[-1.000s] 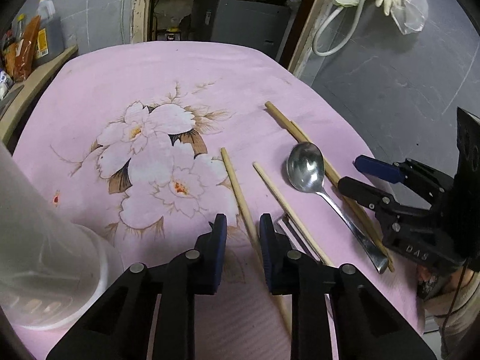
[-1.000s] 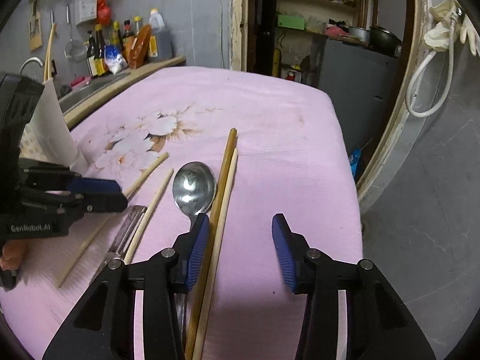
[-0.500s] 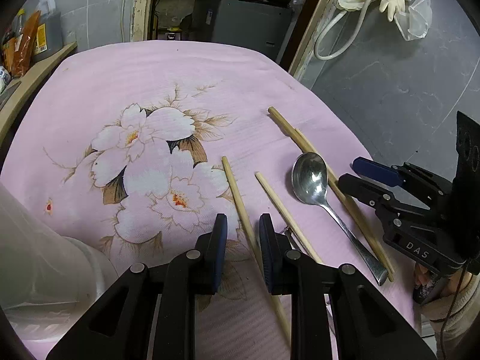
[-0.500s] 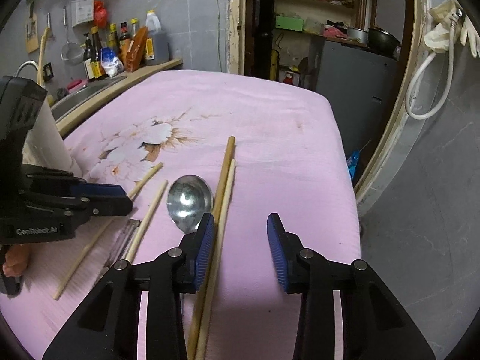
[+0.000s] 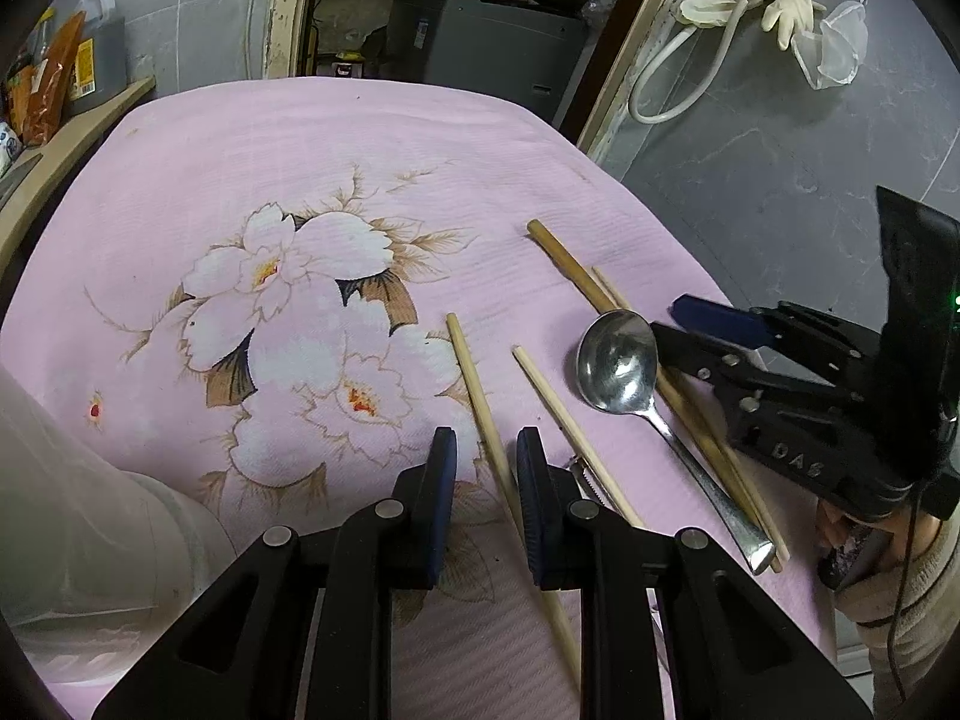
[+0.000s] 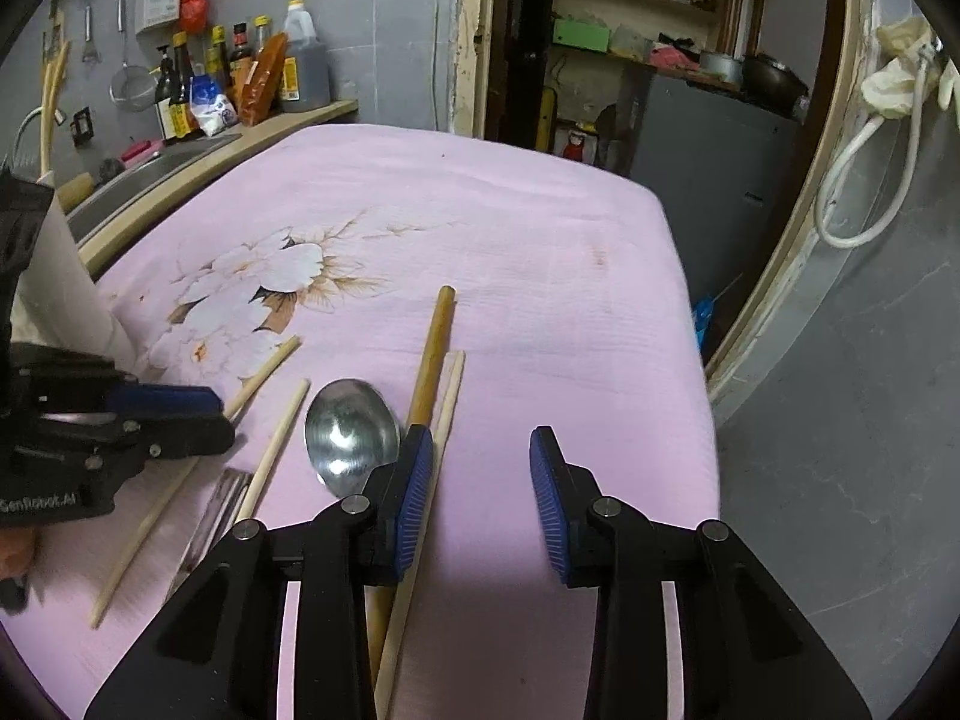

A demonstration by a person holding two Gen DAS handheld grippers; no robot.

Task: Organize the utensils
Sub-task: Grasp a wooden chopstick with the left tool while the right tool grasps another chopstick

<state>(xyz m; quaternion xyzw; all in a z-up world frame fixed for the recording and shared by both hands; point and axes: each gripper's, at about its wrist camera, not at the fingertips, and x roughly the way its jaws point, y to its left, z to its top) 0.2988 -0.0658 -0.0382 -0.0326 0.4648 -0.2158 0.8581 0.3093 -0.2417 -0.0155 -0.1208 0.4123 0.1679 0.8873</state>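
Observation:
A metal spoon (image 5: 618,366) (image 6: 351,432) lies on the pink flowered cloth (image 5: 312,168). Right of it lie a thick brown stick (image 5: 564,264) (image 6: 435,348) and a pale chopstick (image 6: 453,384). Two more pale chopsticks (image 5: 474,372) (image 5: 552,396) lie left of the spoon. My left gripper (image 5: 485,462) (image 6: 222,420) is open, and the leftmost chopstick runs through its gap untouched. My right gripper (image 6: 480,462) (image 5: 669,318) is closing just above the cloth. The pale chopstick lies against the inside of its left finger (image 6: 414,480), and the pads press on nothing.
A translucent plastic container (image 5: 72,510) (image 6: 60,294) stands at the near left. A small metal tool (image 5: 585,480) (image 6: 222,504) lies by the chopsticks. The cloth's right edge (image 6: 690,360) drops to a grey floor. Bottles (image 6: 240,78) line a counter at the back left.
My right gripper's jaws have narrowed, and it has slid forward along the two sticks beside the spoon. The left gripper has stayed over the same chopstick.

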